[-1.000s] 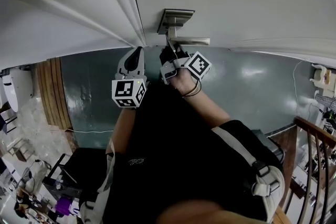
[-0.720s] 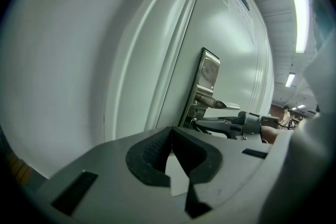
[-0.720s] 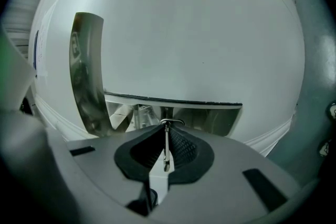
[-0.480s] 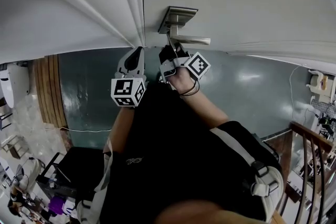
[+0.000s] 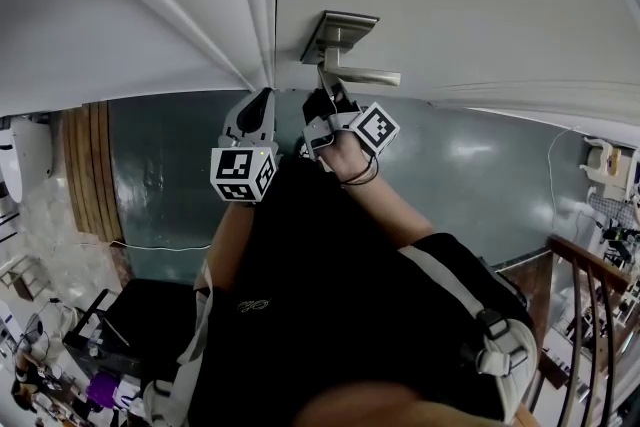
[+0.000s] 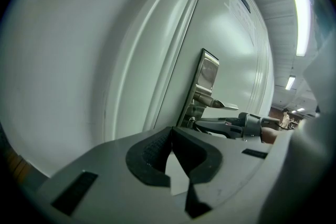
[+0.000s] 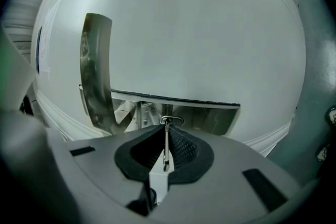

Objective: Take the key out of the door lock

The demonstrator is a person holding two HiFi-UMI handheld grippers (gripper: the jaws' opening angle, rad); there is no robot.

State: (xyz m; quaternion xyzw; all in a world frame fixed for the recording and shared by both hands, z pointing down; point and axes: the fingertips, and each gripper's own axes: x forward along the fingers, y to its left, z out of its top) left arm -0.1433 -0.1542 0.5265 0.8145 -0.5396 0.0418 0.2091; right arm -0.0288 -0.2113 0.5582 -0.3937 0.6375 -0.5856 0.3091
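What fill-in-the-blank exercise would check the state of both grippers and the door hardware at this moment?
1. The right gripper is shut on the ____.
2. The left gripper has its jaws together and holds ____.
3. In the head view, the lever handle extends from its plate toward the person's ____ side.

Missing words: key; nothing; right.

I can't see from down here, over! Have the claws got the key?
Right gripper shut on the key, just under the door handle. Left gripper shut, empty, beside the door. Nothing in the way.
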